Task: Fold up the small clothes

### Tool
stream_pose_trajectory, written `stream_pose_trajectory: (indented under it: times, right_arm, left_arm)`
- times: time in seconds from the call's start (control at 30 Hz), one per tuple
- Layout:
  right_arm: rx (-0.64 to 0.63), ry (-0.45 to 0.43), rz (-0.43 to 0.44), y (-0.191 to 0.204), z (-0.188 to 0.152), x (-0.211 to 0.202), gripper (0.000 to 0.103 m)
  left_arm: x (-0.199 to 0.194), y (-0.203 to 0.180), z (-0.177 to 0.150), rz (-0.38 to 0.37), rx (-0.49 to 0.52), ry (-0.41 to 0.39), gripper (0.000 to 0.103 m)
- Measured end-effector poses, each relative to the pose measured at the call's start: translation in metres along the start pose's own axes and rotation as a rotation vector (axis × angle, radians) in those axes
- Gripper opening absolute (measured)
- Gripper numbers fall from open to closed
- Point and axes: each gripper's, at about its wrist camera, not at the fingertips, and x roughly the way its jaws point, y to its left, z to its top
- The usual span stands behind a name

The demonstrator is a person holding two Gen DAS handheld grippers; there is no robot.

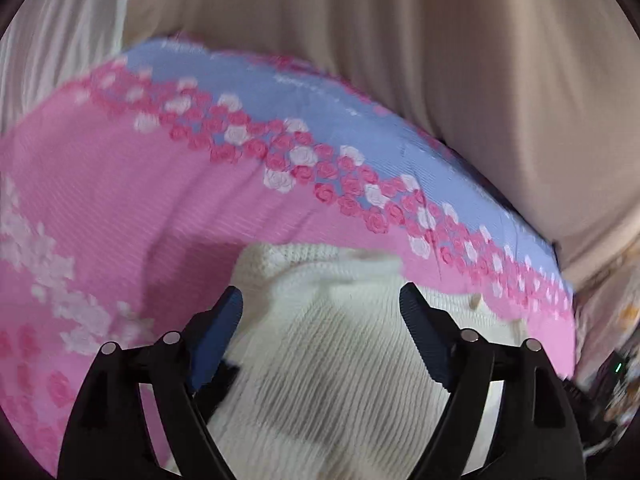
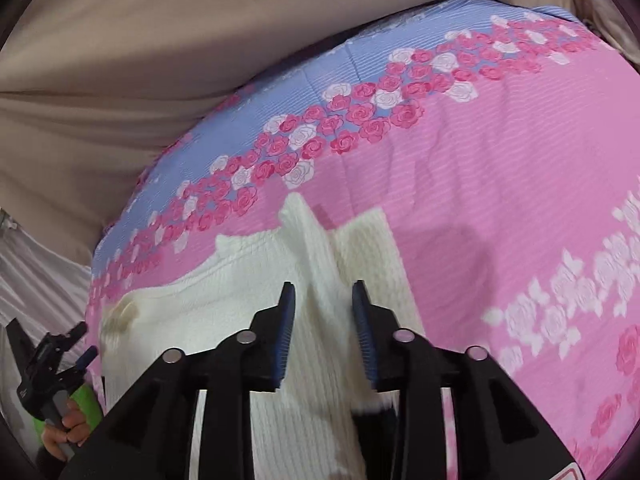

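knit garment (image 2: 304, 360) on bedspread (image 2: 480, 184), curtain (image 2: 120, 60) behind

White ribbed knit garment (image 2: 248, 312); pink-and-lilac rose-print bedsheet (image 2: 480, 168); beige curtain (image 2: 120, 60).

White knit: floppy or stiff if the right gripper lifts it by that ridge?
Probably floppy: the white knit already bunches into a soft ridge between the open right gripper fingers. Likely light, since it lies loosely draped on the bedspread. The ribbed surface should grip rather than slip, but unheld parts would likely sag and drag.
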Motion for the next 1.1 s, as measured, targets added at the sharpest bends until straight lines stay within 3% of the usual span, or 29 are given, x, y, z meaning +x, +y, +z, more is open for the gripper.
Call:
stream_pose_trajectory:
  times: [0.13, 0.2, 0.27, 0.33, 0.37, 0.4, 0.43, 0.47, 0.53, 0.6, 0.73, 0.87, 0.97, 1.0, 1.03, 1.1]
  right_arm:
    - [-0.011, -0.019, 0.034, 0.003, -0.026, -0.022, 0.031]
    - [-0.051, 0.005, 0.079, 0.017, -0.033, -0.021, 0.030]
    - [-0.164, 0.060, 0.056, 0.038, -0.037, -0.006, 0.027]
    - [-0.216, 0.083, -0.034, 0.037, -0.035, 0.015, 0.023]
    - [-0.161, 0.076, -0.053, 0.022, -0.030, 0.020, 0.018]
    - [-0.097, 0.071, -0.041, 0.009, -0.025, 0.022, 0.005]
    - [-0.016, 0.066, -0.024, -0.005, -0.020, 0.018, 0.003]
    - [0.018, 0.052, -0.020, -0.012, -0.018, 0.010, 0.004]
    - [0.005, -0.007, -0.041, -0.017, -0.022, -0.017, 0.019]
    - [-0.037, -0.015, -0.067, -0.021, -0.035, -0.035, 0.045]
    - [-0.075, 0.072, -0.077, -0.037, -0.088, -0.050, 0.051]
    - [-0.045, 0.145, -0.067, -0.042, -0.132, -0.047, 0.054]
    - [-0.014, 0.126, -0.056, -0.042, -0.130, -0.045, 0.049]
    - [-0.003, 0.111, -0.049, -0.042, -0.124, -0.045, 0.031]
    - [0.009, 0.095, -0.036, -0.043, -0.117, -0.046, 0.015]
    - [0.044, 0.085, -0.013, -0.047, -0.104, -0.052, 0.008]
  left_arm:
    - [0.018, -0.016, -0.020, 0.065, 0.129, 0.080, 0.078]
    - [0.039, -0.021, -0.019, 0.153, 0.147, 0.096, 0.076]
    - [0.056, -0.014, -0.010, 0.219, 0.089, 0.088, 0.076]
    - [0.068, 0.001, 0.004, 0.267, -0.005, 0.077, 0.076]
    - [0.070, 0.013, 0.013, 0.297, -0.072, 0.067, 0.076]
    - [0.069, 0.024, 0.021, 0.313, -0.123, 0.058, 0.076]
    - [0.067, 0.031, 0.026, 0.327, -0.153, 0.055, 0.076]
    - [0.058, 0.041, 0.031, 0.327, -0.187, 0.046, 0.076]
    - [0.038, 0.050, 0.031, 0.282, -0.206, 0.033, 0.076]
    - [0.008, 0.052, 0.010, 0.251, -0.164, 0.045, 0.080]
    - [-0.021, 0.051, -0.057, 0.207, -0.127, 0.120, 0.085]
    - [-0.019, 0.066, -0.115, 0.195, -0.246, 0.225, 0.084]
    - [-0.022, 0.071, -0.119, 0.155, -0.330, 0.224, 0.058]
    - [-0.022, 0.069, -0.116, 0.122, -0.330, 0.233, 0.037]
    - [-0.023, 0.067, -0.109, 0.119, -0.319, 0.248, 0.025]
    - [-0.030, 0.064, -0.101, 0.128, -0.295, 0.247, 0.014]
